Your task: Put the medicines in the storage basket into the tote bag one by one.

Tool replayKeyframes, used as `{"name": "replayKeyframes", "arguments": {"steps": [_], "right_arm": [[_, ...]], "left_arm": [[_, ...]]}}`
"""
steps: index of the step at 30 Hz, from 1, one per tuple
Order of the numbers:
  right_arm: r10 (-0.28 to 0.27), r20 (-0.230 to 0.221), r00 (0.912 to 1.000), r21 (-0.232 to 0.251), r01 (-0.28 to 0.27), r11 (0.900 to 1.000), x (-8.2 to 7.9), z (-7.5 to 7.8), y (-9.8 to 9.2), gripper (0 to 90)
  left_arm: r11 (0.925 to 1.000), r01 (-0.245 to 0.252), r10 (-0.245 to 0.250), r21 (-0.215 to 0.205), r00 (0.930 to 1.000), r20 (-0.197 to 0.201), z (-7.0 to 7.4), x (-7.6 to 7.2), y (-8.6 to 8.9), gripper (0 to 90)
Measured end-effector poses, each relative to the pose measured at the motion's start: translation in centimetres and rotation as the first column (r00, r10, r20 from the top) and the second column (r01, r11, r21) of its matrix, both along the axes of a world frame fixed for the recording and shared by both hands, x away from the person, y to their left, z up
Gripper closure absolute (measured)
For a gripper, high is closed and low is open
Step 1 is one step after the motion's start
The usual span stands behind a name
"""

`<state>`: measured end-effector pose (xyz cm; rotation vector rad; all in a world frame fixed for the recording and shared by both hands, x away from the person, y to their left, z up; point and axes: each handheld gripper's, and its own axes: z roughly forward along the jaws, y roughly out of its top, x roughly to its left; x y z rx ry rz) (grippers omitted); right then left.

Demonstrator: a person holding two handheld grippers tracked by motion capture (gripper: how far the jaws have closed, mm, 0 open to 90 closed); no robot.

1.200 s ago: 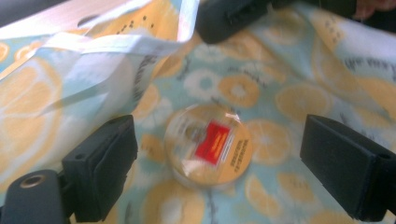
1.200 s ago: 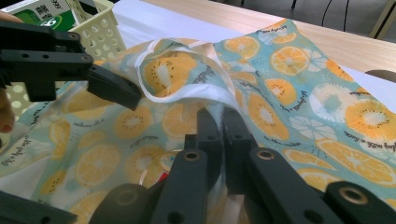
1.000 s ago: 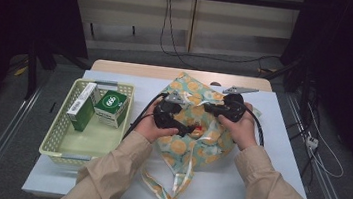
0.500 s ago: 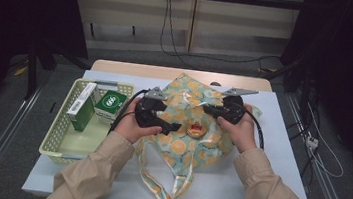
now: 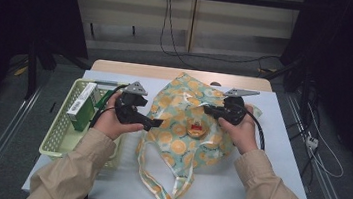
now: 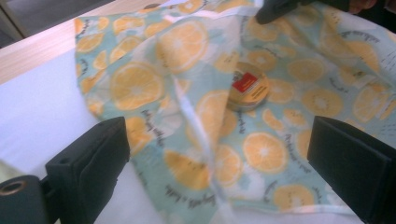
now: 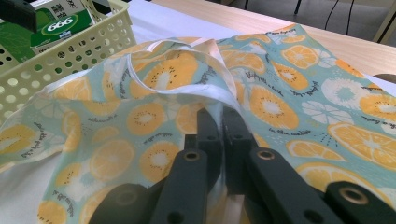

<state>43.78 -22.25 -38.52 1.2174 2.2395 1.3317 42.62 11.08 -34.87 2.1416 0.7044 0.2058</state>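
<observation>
Orange-print bag (image 5: pixel 186 126): one; right gripper (image 7: pixel 219 122) clamps its rim; left gripper (image 6: pixel 219 154) wide, empty.

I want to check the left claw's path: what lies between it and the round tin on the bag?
Just bag fabric, with a raised fold running across it. The left gripper view shows nothing else between the open left claw and the tin.

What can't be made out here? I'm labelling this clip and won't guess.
- Tin: label print too blurred, left gripper view.
- Tote bag: inside hidden by its own cloth, high view.
- Green cartons: print too small, high view; cut by the edge, right gripper view.
- Basket: near end covered by the left sleeve.
</observation>
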Motion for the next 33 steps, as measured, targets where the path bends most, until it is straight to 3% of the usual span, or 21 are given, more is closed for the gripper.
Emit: {"name": "replayKeyframes", "arguments": {"steps": [5,10,11,12,19,22,26,28,33], "right_arm": [[-0.002,-0.001,1.0000,-0.002,0.002,1.000,-0.2,-0.2,-0.1,87.9],[0.002,-0.005,1.0000,0.000,-0.002,1.000,-0.2,-0.2,0.0,87.9],[0.002,-0.005,1.0000,0.000,-0.002,1.000,-0.2,-0.2,0.0,87.9],[0.002,-0.004,1.0000,0.001,-0.002,1.000,-0.2,-0.2,-0.1,87.9],[0.003,-0.005,1.0000,0.007,-0.003,1.000,-0.3,-0.1,-0.2,87.9],[0.004,-0.005,1.0000,0.005,-0.004,1.000,-0.3,-0.2,-0.2,87.9],[0.002,-0.011,0.9999,0.008,-0.002,1.000,-0.3,-0.2,-0.2,88.0],[0.004,-0.009,1.0000,0.007,-0.004,1.000,-0.3,-0.2,-0.2,88.0],[0.006,-0.009,0.9999,0.007,-0.006,1.000,-0.3,-0.2,-0.2,87.9]], "left_arm": [[0.9999,-0.014,0.014,0.009,0.9999,-0.005,0.2,0.2,1.6,5.4],[0.9982,-0.052,0.052,0.029,0.9986,0.009,0.2,0.7,3.4,5.6],[0.9960,-0.080,0.079,0.041,0.9966,0.021,0.1,0.7,3.7,5.7],[0.9970,-0.070,0.069,0.032,0.9976,0.007,0.1,0.8,4.1,6.0],[0.9888,-0.131,0.131,0.071,0.9914,0.010,-0.5,1.7,6.6,8.0],[0.9841,-0.163,0.163,0.071,0.9867,0.008,-0.9,2.0,7.6,8.0],[0.9706,-0.232,0.232,0.064,0.9727,0.005,-1.6,2.6,8.6,8.1],[0.9713,-0.231,0.231,0.055,0.9728,0.004,-1.7,3.0,9.3,8.1],[0.9593,-0.276,0.276,0.060,0.9612,0.013,-2.0,3.6,10.3,8.7]]}}
